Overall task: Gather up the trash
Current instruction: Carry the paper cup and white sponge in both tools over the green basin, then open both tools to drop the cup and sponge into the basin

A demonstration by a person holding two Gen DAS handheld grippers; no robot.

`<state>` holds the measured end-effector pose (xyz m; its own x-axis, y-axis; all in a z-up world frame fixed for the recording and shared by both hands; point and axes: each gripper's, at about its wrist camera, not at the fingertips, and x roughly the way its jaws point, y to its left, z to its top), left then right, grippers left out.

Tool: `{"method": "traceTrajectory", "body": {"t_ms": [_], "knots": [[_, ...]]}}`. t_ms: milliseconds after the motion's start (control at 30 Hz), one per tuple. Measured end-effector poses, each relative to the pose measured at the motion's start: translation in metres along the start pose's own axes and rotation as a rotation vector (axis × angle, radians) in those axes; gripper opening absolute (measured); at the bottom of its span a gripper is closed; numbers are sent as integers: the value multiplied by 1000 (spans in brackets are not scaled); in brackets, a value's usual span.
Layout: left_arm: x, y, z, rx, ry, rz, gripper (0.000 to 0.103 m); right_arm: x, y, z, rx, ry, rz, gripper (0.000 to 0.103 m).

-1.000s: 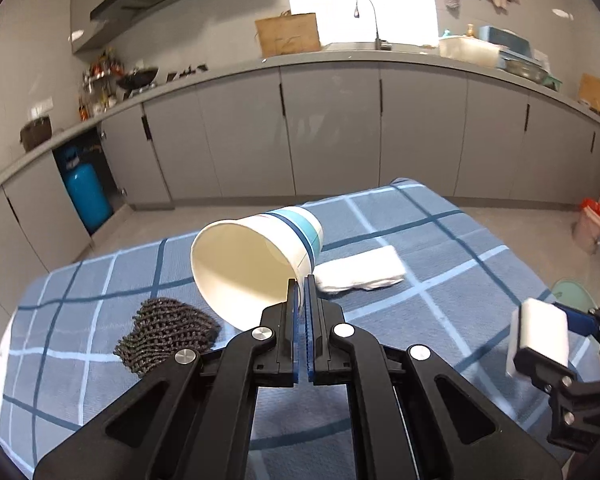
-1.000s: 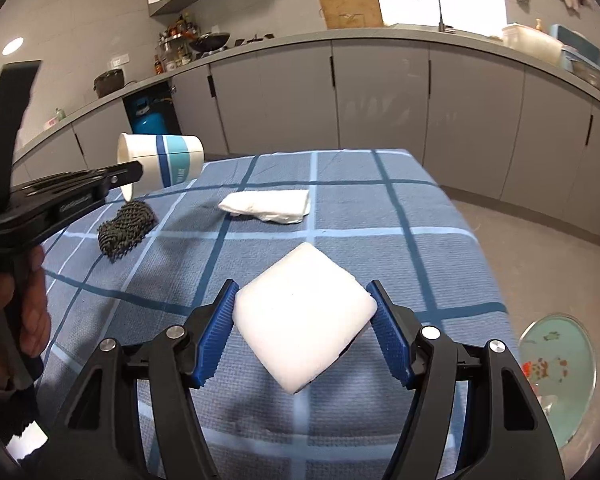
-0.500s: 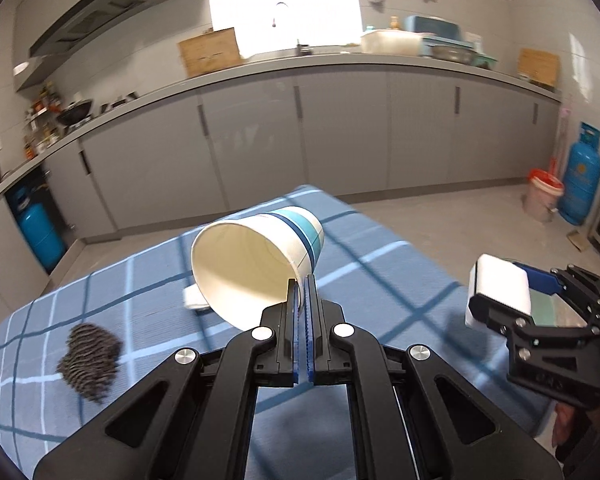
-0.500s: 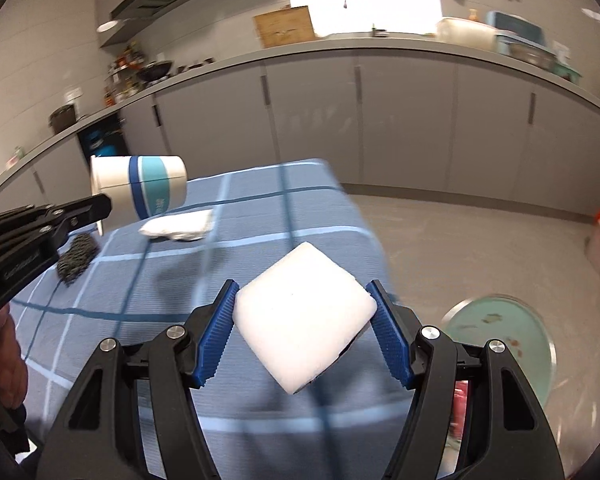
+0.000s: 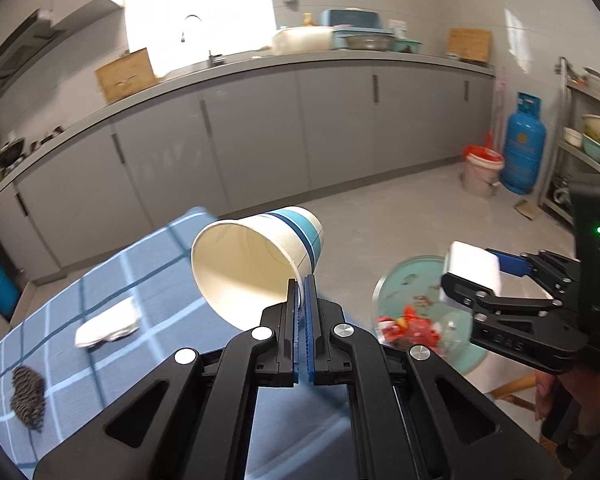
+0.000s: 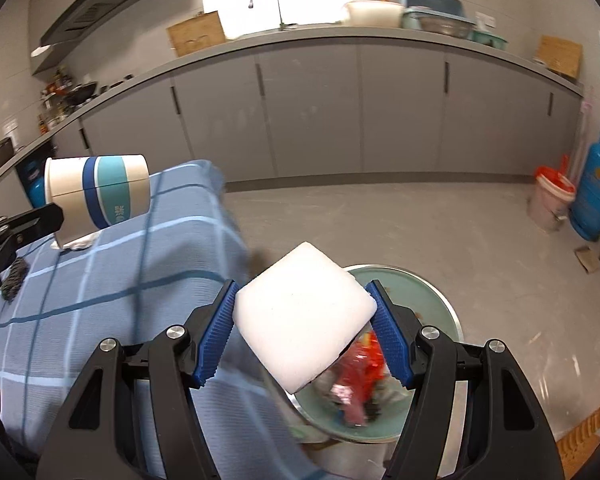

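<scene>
Nearest, beside a table under a blue checked cloth (image 6: 100,280), the left gripper (image 5: 302,292) pinches the rim of a tilted white-and-blue paper cup (image 5: 256,260) with its fingers closed tight, while the right gripper (image 6: 306,328) clamps a white foam block (image 6: 304,316) between half-spread blue pads, above a teal bin (image 6: 432,296) holding red wrappers just off the table's edge. On the cloth lie a folded white tissue (image 5: 108,324) and a dark mesh scrubber (image 5: 28,398). Beyond the table, grey cabinets (image 6: 312,112) run under a counter with a sink tap (image 6: 266,0), and a blue gas cylinder (image 6: 598,192) stands beside a red-lined bucket (image 6: 552,196) on the grey floor.
</scene>
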<state>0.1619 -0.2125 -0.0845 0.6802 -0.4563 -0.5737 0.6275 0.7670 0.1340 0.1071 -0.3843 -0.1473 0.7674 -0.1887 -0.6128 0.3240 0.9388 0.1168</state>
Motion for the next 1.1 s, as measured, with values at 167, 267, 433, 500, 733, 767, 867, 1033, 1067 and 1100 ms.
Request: {"method": "traceTrajectory", "body": {"t_ms": [167, 267, 433, 500, 733, 767, 867, 1033, 1067, 1100], "knots": [[17, -34, 2, 31, 15, -57, 4, 11, -32, -2, 29, 12, -39, 65], [32, -55, 1, 45, 39, -96, 4, 19, -49, -4, 46, 23, -59, 66], [54, -80, -5, 65, 80, -137, 4, 33, -71, -4, 70, 37, -84, 66], [62, -88, -6, 75, 92, -144, 4, 39, -76, -3, 71, 40, -79, 66], [83, -100, -13, 76, 130, -154, 59, 60, -95, 2, 119, 21, -66, 82], [81, -98, -14, 75, 117, -139, 63, 61, -98, 2, 132, 20, -73, 82], [83, -90, -14, 63, 127, -129, 70, 60, -106, -4, 169, 20, -81, 84], [83, -76, -14, 37, 138, -100, 78, 54, -113, -16, 207, 30, -85, 86], [83, -74, -15, 35, 141, -89, 80, 50, -115, -20, 221, 26, -87, 86], [81, -68, -16, 27, 140, -79, 80, 46, -117, -22, 235, 22, -90, 88]]}}
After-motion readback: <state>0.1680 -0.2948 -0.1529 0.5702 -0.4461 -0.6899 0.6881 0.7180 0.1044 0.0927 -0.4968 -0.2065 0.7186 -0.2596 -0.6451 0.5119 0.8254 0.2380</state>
